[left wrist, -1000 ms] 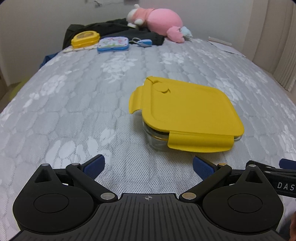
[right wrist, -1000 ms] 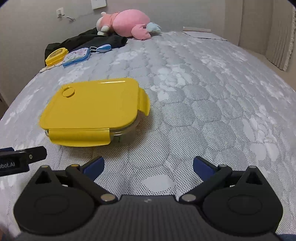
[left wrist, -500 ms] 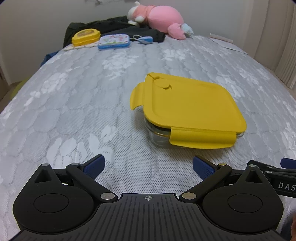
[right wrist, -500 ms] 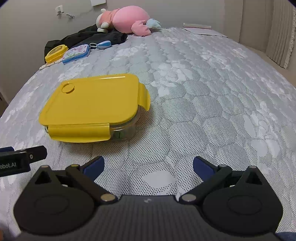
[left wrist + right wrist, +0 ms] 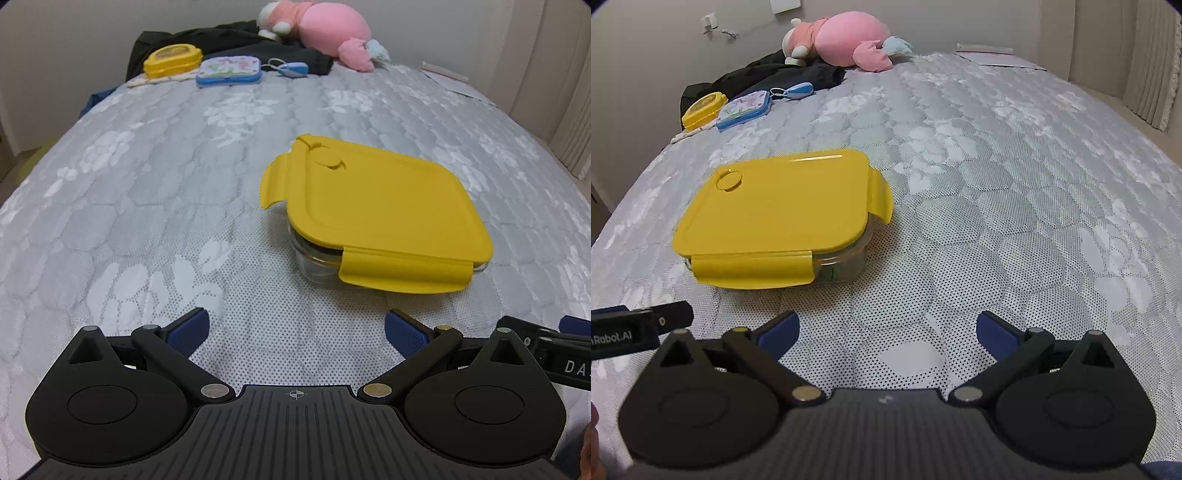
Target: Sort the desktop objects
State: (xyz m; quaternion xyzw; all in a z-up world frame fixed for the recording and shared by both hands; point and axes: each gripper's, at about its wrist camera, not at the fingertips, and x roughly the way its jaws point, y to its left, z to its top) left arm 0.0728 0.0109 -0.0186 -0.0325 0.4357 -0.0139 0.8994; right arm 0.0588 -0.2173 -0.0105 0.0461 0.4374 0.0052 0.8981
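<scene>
A glass food box with a yellow lid (image 5: 380, 206) sits on the grey quilted bed, its side flaps unclipped; it also shows in the right wrist view (image 5: 779, 214). My left gripper (image 5: 295, 330) is open and empty, short of the box and to its left. My right gripper (image 5: 886, 330) is open and empty, short of the box and to its right. At the far end lie a small yellow box (image 5: 173, 59), a blue patterned case (image 5: 229, 70) and a small blue item with a ring (image 5: 291, 69).
A pink plush toy (image 5: 325, 27) and dark clothing (image 5: 229, 37) lie at the bed's far end. Papers (image 5: 993, 57) sit at the far right corner. Curtains (image 5: 1152, 55) hang on the right. The bed edge drops off on the left.
Both grippers have drifted slightly forward toward the box, which looks a little nearer. Jaws remain open.
</scene>
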